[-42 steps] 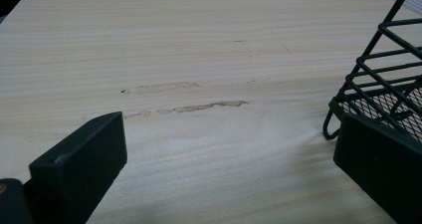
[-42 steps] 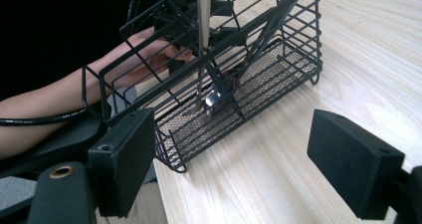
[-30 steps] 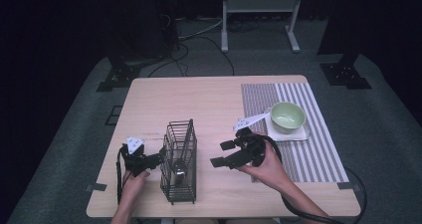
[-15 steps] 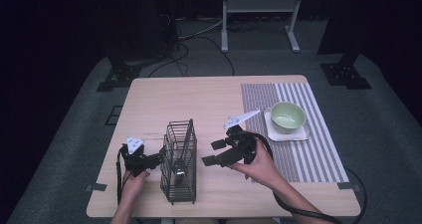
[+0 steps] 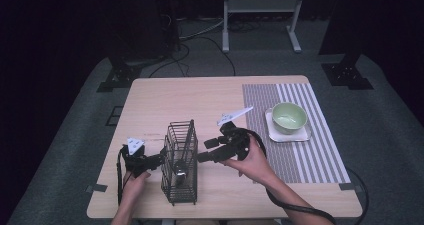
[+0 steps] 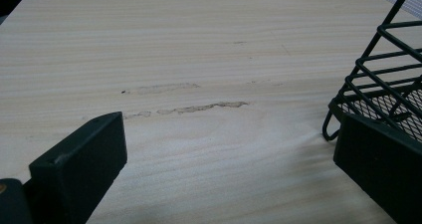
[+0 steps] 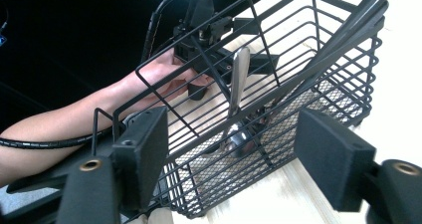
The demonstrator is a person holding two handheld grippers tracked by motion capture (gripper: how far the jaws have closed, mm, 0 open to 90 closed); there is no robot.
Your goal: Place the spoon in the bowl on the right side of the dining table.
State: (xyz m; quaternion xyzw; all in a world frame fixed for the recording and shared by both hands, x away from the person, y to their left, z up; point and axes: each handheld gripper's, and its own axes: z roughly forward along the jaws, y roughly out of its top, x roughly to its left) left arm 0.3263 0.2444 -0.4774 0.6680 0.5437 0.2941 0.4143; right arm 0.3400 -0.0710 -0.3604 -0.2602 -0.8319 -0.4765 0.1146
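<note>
A black wire basket (image 5: 180, 165) stands near the table's front edge. In it lean a silver spoon (image 7: 239, 79) and a long black utensil handle (image 7: 348, 30). My left gripper (image 5: 159, 160) sits open at the basket's left side; in the left gripper view its jaws (image 6: 229, 169) stand wide apart over bare wood, with the basket's corner (image 6: 388, 84) by the right jaw. My right gripper (image 5: 204, 151) is open at the basket's right side. Its own view (image 7: 234, 149) has the basket (image 7: 278, 109) close ahead of the jaws, nothing held.
A green bowl (image 5: 289, 117) rests on a white square plate (image 5: 272, 134) on a striped placemat (image 5: 320, 155) at the right. The wooden table (image 5: 190, 100) has bare room behind the basket. The person's other hand and left gripper (image 7: 214, 40) show through the wires.
My right gripper has moved left, closing in on the basket's right side. The left gripper and basket have stayed in place.
</note>
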